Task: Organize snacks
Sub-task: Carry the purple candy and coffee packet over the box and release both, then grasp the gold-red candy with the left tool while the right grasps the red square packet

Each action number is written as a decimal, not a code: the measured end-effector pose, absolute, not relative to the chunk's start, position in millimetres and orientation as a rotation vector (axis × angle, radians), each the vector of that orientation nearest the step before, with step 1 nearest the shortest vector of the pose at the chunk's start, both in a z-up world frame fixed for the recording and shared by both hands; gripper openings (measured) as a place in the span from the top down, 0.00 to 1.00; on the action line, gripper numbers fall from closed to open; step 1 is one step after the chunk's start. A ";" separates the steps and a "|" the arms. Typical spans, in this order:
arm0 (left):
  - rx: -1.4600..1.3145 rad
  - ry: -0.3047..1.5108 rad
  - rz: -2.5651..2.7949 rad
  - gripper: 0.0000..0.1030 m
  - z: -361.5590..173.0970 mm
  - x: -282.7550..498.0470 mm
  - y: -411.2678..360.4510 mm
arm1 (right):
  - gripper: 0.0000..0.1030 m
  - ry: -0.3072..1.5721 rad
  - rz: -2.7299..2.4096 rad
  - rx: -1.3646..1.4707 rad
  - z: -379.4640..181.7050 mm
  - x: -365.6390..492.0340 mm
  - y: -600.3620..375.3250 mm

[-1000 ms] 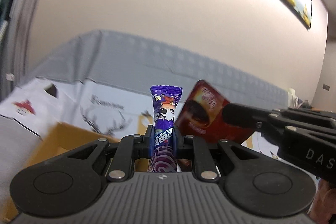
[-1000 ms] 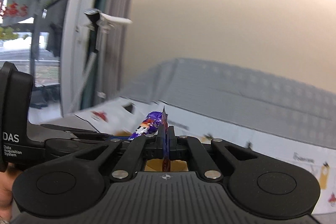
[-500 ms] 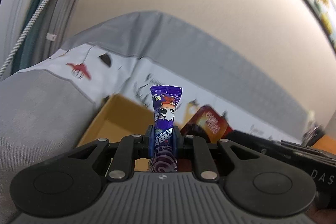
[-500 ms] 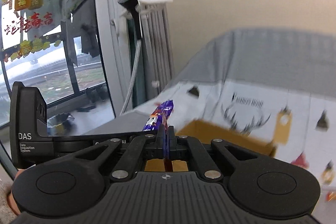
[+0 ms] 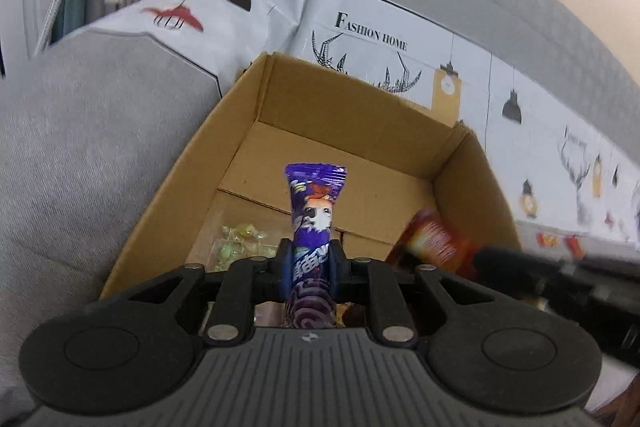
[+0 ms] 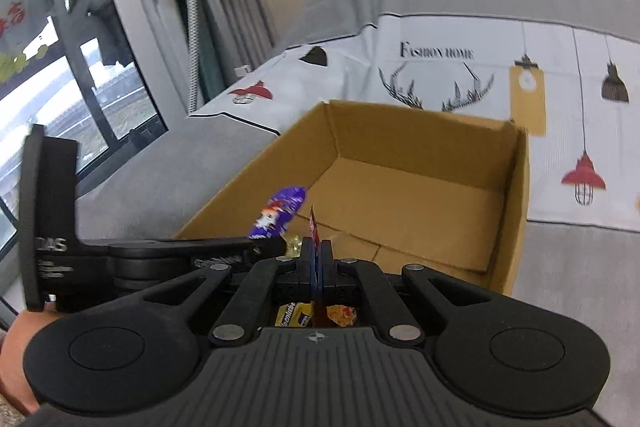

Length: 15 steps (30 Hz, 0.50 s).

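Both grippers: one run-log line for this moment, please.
left gripper: shut on purple snack | right gripper: shut on red packet | both over cardboard box

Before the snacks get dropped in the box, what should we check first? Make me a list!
1. Left tongs grip the purple cartoon snack packet: ok, shut on its middle, packet upright.
2. Right tongs grip the thin red snack packet: ok, shut on it edge-on.
3. Open brown cardboard box lies ahead of both tongs: ok.
4. Room left inside the box: ok, bare cardboard floor shows at the far end.
5. Pale green wrapped candies already in the box stay out of the way: cannot tell, partly hidden behind the left tongs.
6. The two tongs are apart from each other: ok, close together but not touching.
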<state>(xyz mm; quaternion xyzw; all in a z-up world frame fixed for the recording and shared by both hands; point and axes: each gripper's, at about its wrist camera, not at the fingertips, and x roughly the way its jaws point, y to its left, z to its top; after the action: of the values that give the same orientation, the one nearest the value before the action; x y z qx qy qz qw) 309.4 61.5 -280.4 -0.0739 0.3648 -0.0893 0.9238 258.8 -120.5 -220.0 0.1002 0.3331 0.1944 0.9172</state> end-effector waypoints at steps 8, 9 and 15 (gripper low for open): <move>-0.142 0.690 -0.185 0.10 -257.7 288.9 33.3 | 0.58 0.611 0.330 0.235 -205.3 243.6 -157.7; -0.148 0.688 -0.201 0.10 -255.5 287.1 25.9 | 0.53 0.606 0.316 0.229 -204.8 239.3 -163.8; -0.131 0.663 -0.331 0.08 -248.3 284.1 -45.1 | 0.27 0.527 0.190 0.184 -207.6 205.1 -222.8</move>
<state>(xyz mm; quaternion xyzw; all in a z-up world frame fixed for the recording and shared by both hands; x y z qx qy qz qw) 284.1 -45.1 -248.3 -0.0640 0.3240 -0.1618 0.9299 205.1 -222.8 -207.6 0.0909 0.2599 0.0934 0.9568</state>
